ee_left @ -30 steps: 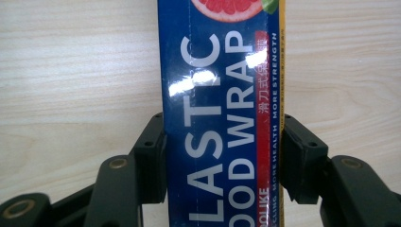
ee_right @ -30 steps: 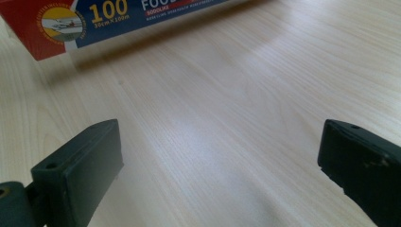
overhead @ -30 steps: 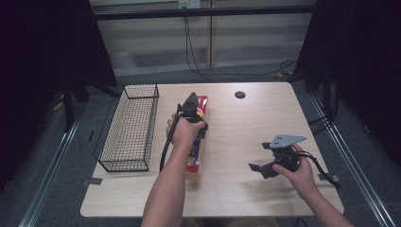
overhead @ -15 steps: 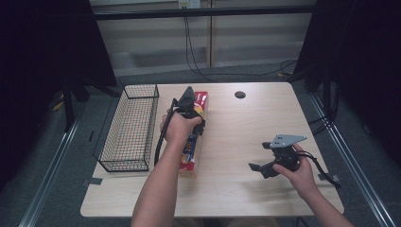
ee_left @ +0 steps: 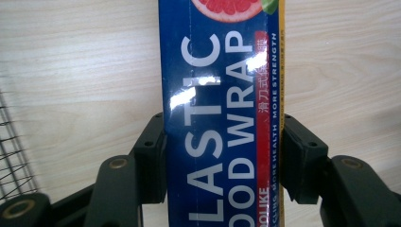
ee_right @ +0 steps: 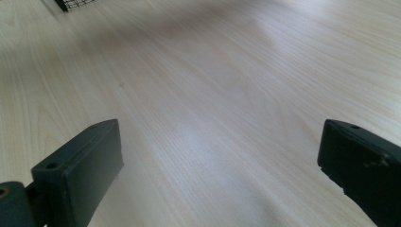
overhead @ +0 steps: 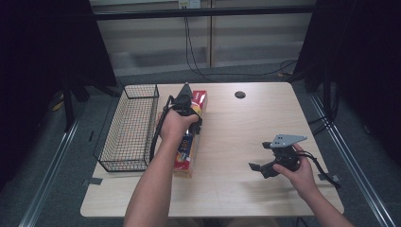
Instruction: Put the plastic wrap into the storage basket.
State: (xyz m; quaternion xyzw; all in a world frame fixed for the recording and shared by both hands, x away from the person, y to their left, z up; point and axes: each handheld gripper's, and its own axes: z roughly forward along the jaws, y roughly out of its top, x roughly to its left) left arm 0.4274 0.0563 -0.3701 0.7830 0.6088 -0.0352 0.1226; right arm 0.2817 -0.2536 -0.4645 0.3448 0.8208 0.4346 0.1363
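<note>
A long blue and red box of plastic food wrap lies lengthwise left of the table's middle, beside the basket. My left gripper reaches down over the box's far half and is shut on it. In the left gripper view both black pads press against the sides of the box. My right gripper is held low over the table at the front right. Its jaws are open, with bare wood between them in the right gripper view.
A black wire basket stands along the left side of the wooden table; its mesh shows at the left gripper view's edge. A small dark round disc sits near the far edge. Cables trail from both grippers.
My left gripper has risen a little with the box still clamped in it. The right hand and gripper have kept still.
</note>
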